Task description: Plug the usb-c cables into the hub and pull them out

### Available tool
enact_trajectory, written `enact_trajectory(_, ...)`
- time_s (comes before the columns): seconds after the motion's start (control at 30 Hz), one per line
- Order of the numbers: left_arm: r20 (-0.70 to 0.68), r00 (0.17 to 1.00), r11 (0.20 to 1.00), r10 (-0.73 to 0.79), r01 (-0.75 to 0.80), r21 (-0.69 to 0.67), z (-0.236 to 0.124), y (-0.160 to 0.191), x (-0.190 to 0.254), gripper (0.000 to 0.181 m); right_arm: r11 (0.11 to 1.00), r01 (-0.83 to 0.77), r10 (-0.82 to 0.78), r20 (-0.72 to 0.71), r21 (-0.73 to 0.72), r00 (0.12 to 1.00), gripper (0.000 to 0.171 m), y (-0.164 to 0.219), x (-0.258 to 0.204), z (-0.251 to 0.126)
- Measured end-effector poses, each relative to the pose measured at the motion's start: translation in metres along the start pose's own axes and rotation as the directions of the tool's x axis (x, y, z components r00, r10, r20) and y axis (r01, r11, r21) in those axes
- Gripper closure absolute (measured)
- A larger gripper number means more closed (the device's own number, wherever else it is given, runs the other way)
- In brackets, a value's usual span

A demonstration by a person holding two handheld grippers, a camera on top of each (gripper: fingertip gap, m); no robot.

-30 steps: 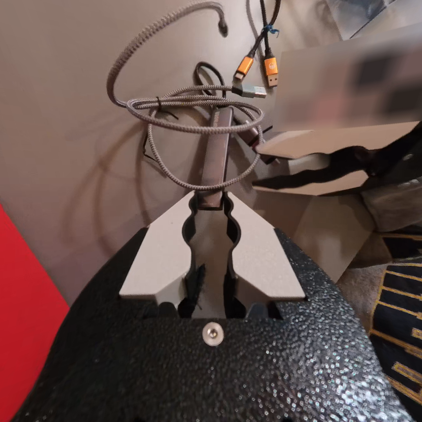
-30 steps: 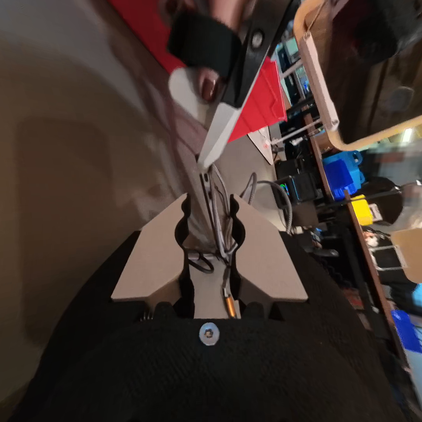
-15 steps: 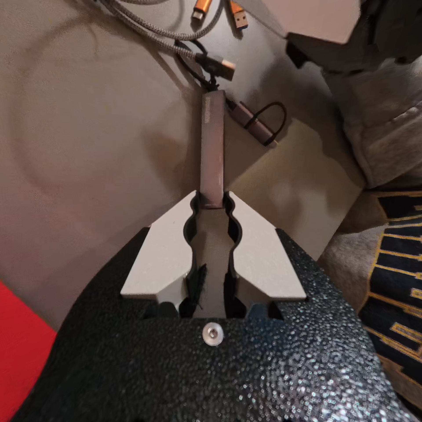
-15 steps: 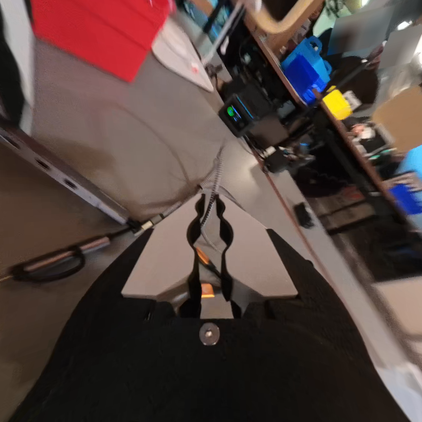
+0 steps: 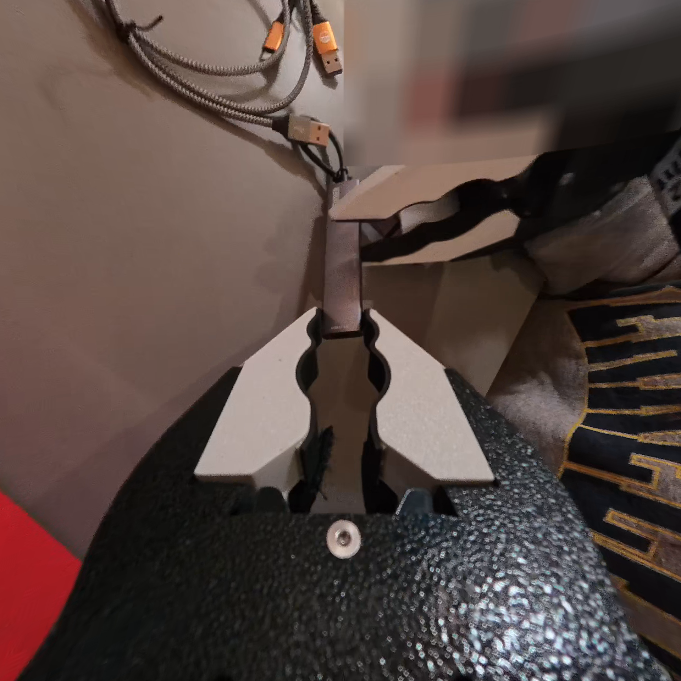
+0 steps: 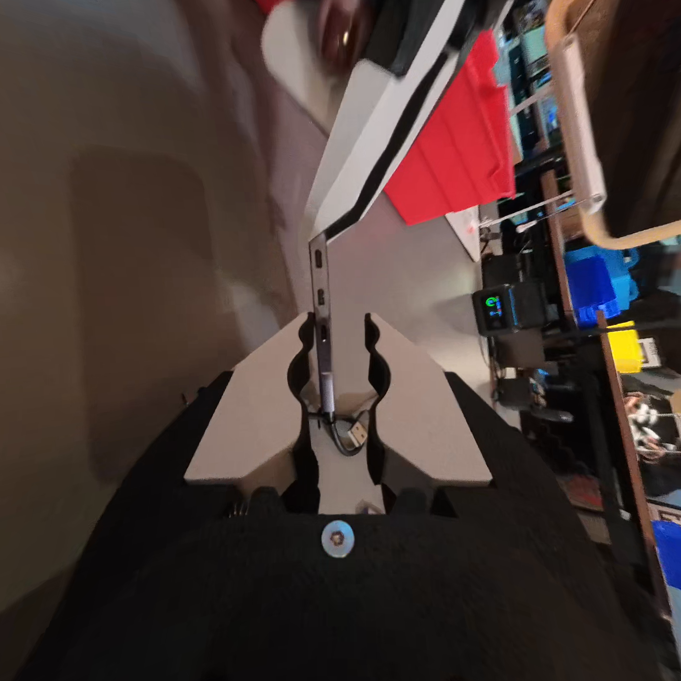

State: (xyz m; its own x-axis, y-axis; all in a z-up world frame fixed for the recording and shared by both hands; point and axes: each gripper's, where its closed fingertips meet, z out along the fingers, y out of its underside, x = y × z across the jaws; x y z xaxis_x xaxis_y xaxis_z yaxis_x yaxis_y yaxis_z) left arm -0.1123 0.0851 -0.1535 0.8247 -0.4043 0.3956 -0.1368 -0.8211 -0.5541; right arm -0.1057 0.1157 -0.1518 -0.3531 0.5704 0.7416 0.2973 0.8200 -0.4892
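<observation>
The dark grey hub (image 5: pixel 341 265) lies on the beige table (image 5: pixel 147 258). My left gripper (image 5: pixel 341 313) is shut on the hub's near end. My right gripper (image 6: pixel 339 317) is open, and the hub (image 6: pixel 320 291) sits edge-on between its fingers, close to the left finger, with its ports showing. In the left wrist view the right gripper (image 5: pixel 348 237) reaches in from the right and straddles the hub's far part. A grey plug (image 6: pixel 328 394) on a short black looped lead sits at that end. The braided grey cable (image 5: pixel 221 70) and two orange plugs (image 5: pixel 326 40) lie loose beyond the hub.
A metal USB-A plug (image 5: pixel 309 131) lies by the hub's far end. A red bin (image 6: pixel 449 147) stands on the table behind the left gripper (image 6: pixel 365 154). A small device with a lit screen (image 6: pixel 493 306) and cluttered shelves stand off to the right. A person's dark patterned clothing (image 5: pixel 626 405) is past the table edge.
The right gripper came back from the cables to the hub and now stands wider open around it. The left gripper kept its hold on the hub.
</observation>
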Motion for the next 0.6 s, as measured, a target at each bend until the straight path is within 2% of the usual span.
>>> enact_trajectory(0.13,0.033,0.998,0.998,0.057,-0.058,0.021,-0.004,-0.001,0.001,0.16,0.999,-0.028,0.03,0.064,-0.032,0.997,0.164,0.012,-0.009,0.002)
enact_trajectory(0.23,0.058,0.982,0.979,0.18,-0.184,0.082,-0.005,-0.011,0.006,0.157,0.995,-0.098,0.1,0.099,-0.024,0.99,0.164,0.012,-0.008,-0.001)
enact_trajectory(0.3,0.167,0.913,0.911,0.372,-0.394,0.125,-0.005,-0.02,0.009,0.114,0.982,-0.186,0.182,0.13,0.019,0.975,0.164,0.011,-0.005,-0.005)
enact_trajectory(0.37,0.317,0.766,0.783,0.559,-0.613,0.102,-0.005,-0.026,0.011,0.103,0.963,-0.262,0.247,0.179,0.064,0.952,0.164,0.009,-0.004,-0.011)
enact_trajectory(0.43,0.366,0.631,0.659,0.684,-0.75,0.061,0.001,-0.025,0.019,0.11,0.942,-0.319,0.289,0.234,0.103,0.928,0.164,0.005,-0.005,-0.017)
enact_trajectory(0.47,0.373,0.59,0.617,0.716,-0.785,0.057,0.004,-0.024,0.023,0.118,0.935,-0.336,0.299,0.257,0.115,0.919,0.164,0.004,-0.006,-0.019)
enact_trajectory(0.6,0.348,0.572,0.564,0.743,-0.815,0.134,0.01,-0.025,0.035,0.15,0.916,-0.372,0.31,0.323,0.151,0.894,0.164,-0.003,-0.011,-0.026)
